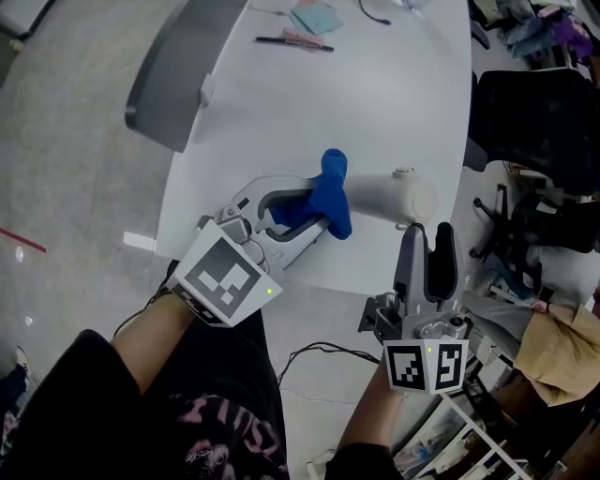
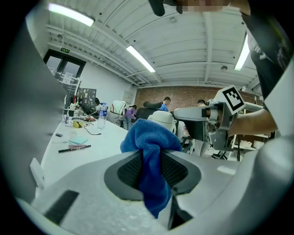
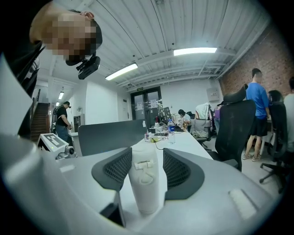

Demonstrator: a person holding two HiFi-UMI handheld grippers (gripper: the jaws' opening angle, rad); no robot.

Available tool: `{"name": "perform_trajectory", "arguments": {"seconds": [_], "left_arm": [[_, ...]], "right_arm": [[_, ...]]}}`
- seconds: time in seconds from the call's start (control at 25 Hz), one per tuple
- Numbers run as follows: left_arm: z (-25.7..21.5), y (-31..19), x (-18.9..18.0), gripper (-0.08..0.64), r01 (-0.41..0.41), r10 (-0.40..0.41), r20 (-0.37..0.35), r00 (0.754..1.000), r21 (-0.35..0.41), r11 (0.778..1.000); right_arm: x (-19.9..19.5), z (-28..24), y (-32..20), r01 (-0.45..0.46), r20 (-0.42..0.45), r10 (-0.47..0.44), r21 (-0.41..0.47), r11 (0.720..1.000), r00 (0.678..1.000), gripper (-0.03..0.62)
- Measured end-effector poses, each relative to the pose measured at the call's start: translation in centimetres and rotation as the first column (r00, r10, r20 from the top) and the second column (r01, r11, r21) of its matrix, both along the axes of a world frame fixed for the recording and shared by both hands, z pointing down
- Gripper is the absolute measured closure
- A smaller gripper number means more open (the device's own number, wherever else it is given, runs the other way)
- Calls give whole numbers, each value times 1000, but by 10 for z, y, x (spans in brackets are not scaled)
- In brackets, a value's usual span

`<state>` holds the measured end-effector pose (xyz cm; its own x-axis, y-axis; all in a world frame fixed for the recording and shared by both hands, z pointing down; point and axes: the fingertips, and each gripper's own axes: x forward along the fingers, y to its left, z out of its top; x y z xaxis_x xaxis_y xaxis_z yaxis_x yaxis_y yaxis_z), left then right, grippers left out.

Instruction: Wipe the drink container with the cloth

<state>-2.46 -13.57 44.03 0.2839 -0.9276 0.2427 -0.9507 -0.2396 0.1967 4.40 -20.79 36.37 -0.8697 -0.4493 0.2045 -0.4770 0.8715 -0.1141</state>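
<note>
In the head view, the left gripper (image 1: 315,208) is clenching a blue cloth (image 1: 333,192) between its jaws; the cloth is lying against the left end of the white drink container (image 1: 389,195), which is sitting near the close edge of the white table (image 1: 375,84); the right gripper (image 1: 429,239) is pointing at the container's other end, its two dark jaws standing apart; a pen (image 1: 295,41) and a teal pad (image 1: 316,17) are lying far up the table, well apart from the work; a grey chair (image 1: 173,66) is standing at the table's left side.

In the left gripper view, the cloth (image 2: 151,151) is being pinched between the ribbed pads of the left gripper (image 2: 150,158), bunching above them and hanging below; the container's white top (image 2: 161,120) is showing just behind the bunch; the right gripper (image 2: 181,113) is reaching in from the right.

In the right gripper view, the container (image 3: 144,179) is standing between the jaws of the right gripper (image 3: 146,156), appearing upright on the table (image 3: 179,142); the jaws are flanking it loosely, a gap showing at the right pad, so the grip is released.
</note>
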Motion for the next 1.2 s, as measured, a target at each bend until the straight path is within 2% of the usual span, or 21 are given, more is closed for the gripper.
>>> {"name": "perform_trajectory", "arguments": {"seconds": [0.28, 0.52, 1.2], "left_arm": [[0, 2, 4, 462, 2, -2, -13, 1000, 11, 1000], [4, 0, 2, 462, 19, -18, -24, 1000, 9, 1000], [5, 0, 6, 462, 13, -12, -43, 999, 9, 1000]], "right_arm": [[-18, -11, 1, 47, 20, -47, 15, 999, 999, 359], [-35, -8, 1, 97, 4, -97, 15, 995, 995, 331], [-45, -3, -4, 120, 20, -119, -24, 992, 993, 310]]}}
